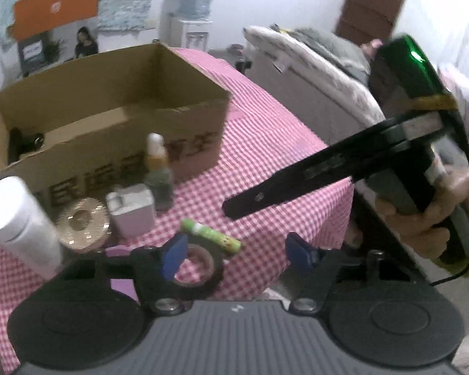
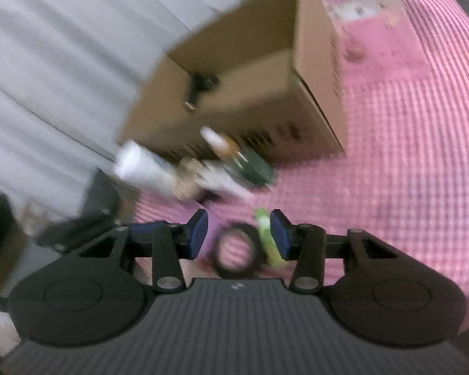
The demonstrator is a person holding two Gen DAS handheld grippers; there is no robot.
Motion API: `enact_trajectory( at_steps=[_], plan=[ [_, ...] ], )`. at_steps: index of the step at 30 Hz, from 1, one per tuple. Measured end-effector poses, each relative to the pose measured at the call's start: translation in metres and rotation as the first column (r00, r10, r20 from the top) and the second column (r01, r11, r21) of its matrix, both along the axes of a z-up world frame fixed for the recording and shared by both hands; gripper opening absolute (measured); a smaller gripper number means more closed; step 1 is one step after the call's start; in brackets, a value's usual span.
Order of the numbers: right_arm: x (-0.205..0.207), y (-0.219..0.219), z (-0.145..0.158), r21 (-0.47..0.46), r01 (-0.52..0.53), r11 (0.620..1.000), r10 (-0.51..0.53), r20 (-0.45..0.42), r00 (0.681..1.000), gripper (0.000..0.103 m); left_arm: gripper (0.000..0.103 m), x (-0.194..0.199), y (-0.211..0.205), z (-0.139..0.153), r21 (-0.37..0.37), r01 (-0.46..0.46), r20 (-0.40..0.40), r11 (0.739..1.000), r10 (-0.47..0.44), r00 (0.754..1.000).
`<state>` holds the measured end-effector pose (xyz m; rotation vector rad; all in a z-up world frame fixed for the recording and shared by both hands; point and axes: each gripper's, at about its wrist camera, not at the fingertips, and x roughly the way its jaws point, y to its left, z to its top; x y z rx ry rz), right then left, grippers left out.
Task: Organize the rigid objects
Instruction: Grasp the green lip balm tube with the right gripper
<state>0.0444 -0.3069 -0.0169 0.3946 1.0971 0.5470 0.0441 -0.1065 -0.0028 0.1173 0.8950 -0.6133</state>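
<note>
You are between picks: both your left gripper (image 1: 234, 250) and right gripper (image 2: 239, 234) hang parted and empty over the green glue-stick tube (image 1: 211, 235) beside the black tape roll (image 1: 200, 268); close on the tube next, then carry it to the open brown cardboard box (image 1: 184, 137).

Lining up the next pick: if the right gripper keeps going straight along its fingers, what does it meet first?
Most likely the black ring of tape lying flat on the pink checked cloth, just ahead of the right gripper. The green tube lies beside it; blur leaves depth uncertain.
</note>
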Motion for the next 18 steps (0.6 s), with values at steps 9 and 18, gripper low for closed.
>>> enact_trajectory(
  at_steps=[9,18],
  plan=[
    [0.009,0.041,-0.020,-0.181,-0.151,0.972,0.162,0.049,0.986,0.024,0.045,0.001,-0.028,-0.029,0.083,0.029,-0.013,0.996,-0.028,1.000],
    [0.018,0.046,-0.026,-0.210,-0.207,0.956,0.221,0.046,0.974,0.022,0.044,0.005,-0.039,-0.035,0.106,0.054,-0.021,0.993,-0.052,0.998]
  ],
)
